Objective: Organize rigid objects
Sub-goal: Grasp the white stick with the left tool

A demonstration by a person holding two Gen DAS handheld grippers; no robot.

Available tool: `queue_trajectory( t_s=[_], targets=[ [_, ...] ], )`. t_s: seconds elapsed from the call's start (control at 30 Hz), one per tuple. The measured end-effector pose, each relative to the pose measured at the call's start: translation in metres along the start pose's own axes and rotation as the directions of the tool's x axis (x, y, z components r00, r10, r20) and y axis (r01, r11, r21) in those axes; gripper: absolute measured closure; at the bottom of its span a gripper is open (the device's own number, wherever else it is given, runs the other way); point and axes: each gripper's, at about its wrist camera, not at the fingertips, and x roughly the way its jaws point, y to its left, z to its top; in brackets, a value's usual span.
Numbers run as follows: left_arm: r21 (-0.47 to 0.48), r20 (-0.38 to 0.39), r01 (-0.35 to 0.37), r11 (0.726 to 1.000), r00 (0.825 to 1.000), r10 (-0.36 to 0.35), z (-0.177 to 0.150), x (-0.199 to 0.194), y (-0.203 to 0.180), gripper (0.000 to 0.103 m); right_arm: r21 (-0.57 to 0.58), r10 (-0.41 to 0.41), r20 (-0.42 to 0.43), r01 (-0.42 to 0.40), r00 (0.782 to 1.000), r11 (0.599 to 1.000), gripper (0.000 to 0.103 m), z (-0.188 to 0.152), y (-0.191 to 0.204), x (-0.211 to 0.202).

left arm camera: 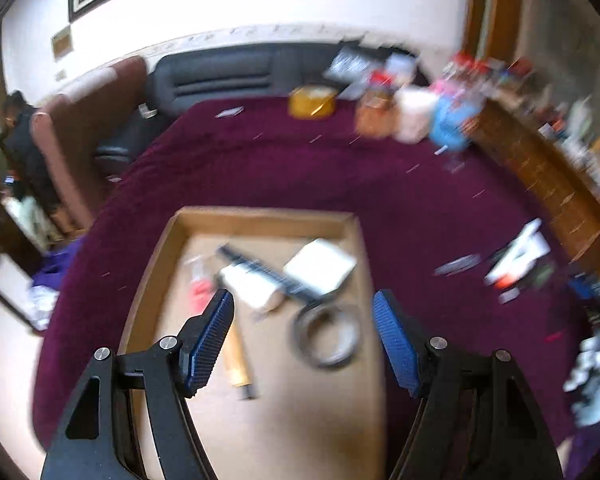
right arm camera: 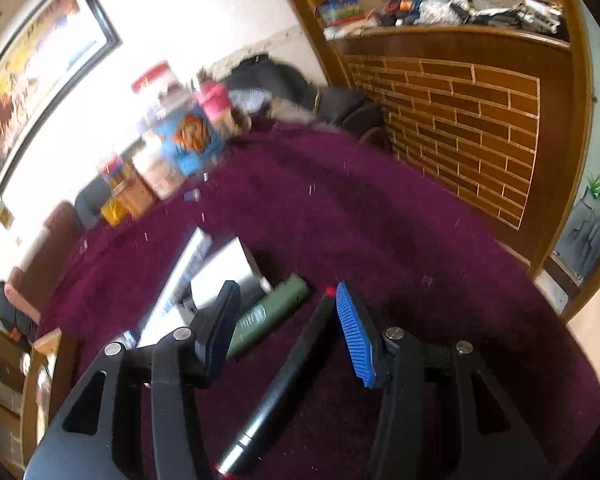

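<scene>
A shallow cardboard tray [left arm camera: 260, 214] lies on the purple cloth. In it are a tape roll [left arm camera: 304, 350], a white box [left arm camera: 320, 266], a black comb-like strip [left arm camera: 260, 268], a white tube [left arm camera: 248, 284] and a gold cylinder [left arm camera: 236, 356]. My left gripper [left arm camera: 302, 300] hovers open above the tray, nothing between its blue pads. In the right wrist view a black marker [right arm camera: 284, 376] with a red tip lies on the cloth between the fingers of my right gripper [right arm camera: 286, 286], close to the right pad. The jaws stand apart, not pressing it. A green tube [right arm camera: 272, 312] and white boxes [right arm camera: 224, 268] lie just beyond.
Jars and food boxes [left arm camera: 412, 116] and a yellow tin [left arm camera: 312, 100] crowd the table's far edge. Loose small items [left arm camera: 516, 256] lie right of the tray. A brick-patterned wooden counter [right arm camera: 460, 120] borders the table. A person [left arm camera: 20, 128] is at far left.
</scene>
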Motion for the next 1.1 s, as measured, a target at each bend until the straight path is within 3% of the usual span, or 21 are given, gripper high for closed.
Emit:
queue_trajectory(
  t_s=[0.03,0.07,0.13,0.37,0.47,0.57,0.67,0.8,0.83,0.9,0.93,0.97,1.03,1.07,1.1],
  targets=[
    [0.007,0.010,0.024,1.000,1.000,-0.024,0.002,-0.004,-0.009,0.031,0.001,-0.008,0.021,0.008,1.000,1.000,0.049,0.005,0.001,-0.003],
    [0.019,0.016,0.045,0.999,0.999,-0.045,0.005,-0.005,-0.016,0.030,-0.001,-0.019,0.048,0.019,0.999,1.000,0.034,0.013,0.002,-0.004],
    [0.060,0.014,0.079,0.995,0.997,-0.080,0.010,-0.001,-0.037,0.030,0.002,-0.043,0.076,0.043,0.996,0.999,0.023,0.024,0.001,0.001],
    [0.185,-0.089,0.152,0.971,0.986,-0.138,0.020,0.047,-0.127,0.030,0.104,0.003,0.013,-0.004,1.000,0.995,0.023,0.029,-0.031,0.032],
    [0.227,-0.142,0.194,0.954,0.976,-0.165,0.024,0.075,-0.169,0.030,0.120,-0.003,0.023,0.001,1.000,0.993,0.023,0.029,-0.038,0.031],
    [0.235,-0.189,0.262,0.936,0.957,-0.220,0.029,0.102,-0.206,0.031,0.159,0.016,-0.030,-0.011,0.999,0.987,0.023,0.028,-0.046,0.041],
    [0.279,-0.199,0.292,0.915,0.949,-0.243,0.036,0.125,-0.243,0.031,0.156,0.015,-0.038,-0.009,0.999,0.988,0.023,0.027,-0.046,0.042],
    [0.422,-0.194,0.279,0.862,0.957,-0.215,0.039,0.150,-0.290,0.031,0.125,0.008,-0.063,0.000,0.998,0.992,0.023,0.026,-0.041,0.047],
    [0.441,-0.204,0.276,0.854,0.957,-0.204,0.039,0.159,-0.299,0.027,0.118,0.006,-0.068,0.002,0.998,0.993,0.023,0.025,-0.040,0.048],
    [0.425,-0.219,0.317,0.848,0.945,-0.243,0.041,0.162,-0.307,0.025,0.114,0.001,-0.070,0.007,0.998,0.994,0.023,0.024,-0.039,0.048],
    [0.421,-0.247,0.326,0.846,0.939,-0.239,0.040,0.162,-0.308,0.031,0.115,0.002,-0.071,0.006,0.997,0.993,0.023,0.024,-0.039,0.049],
    [0.427,-0.277,0.331,0.842,0.934,-0.227,0.036,0.163,-0.310,0.050,0.117,0.002,-0.076,0.007,0.997,0.993,0.023,0.024,-0.039,0.049],
    [0.536,-0.257,0.267,0.801,0.955,-0.146,0.018,0.155,-0.315,0.067,0.116,0.003,-0.088,0.008,0.996,0.993,0.023,0.025,-0.038,0.052],
    [0.565,-0.247,0.250,0.786,0.961,-0.129,0.011,0.150,-0.314,0.068,0.113,0.000,-0.094,0.010,0.996,0.994,0.023,0.024,-0.037,0.053],
    [0.546,-0.270,0.273,0.792,0.952,-0.142,0.006,0.143,-0.306,0.069,0.109,-0.002,-0.101,0.013,0.995,0.994,0.023,0.024,-0.037,0.054]
  ],
)
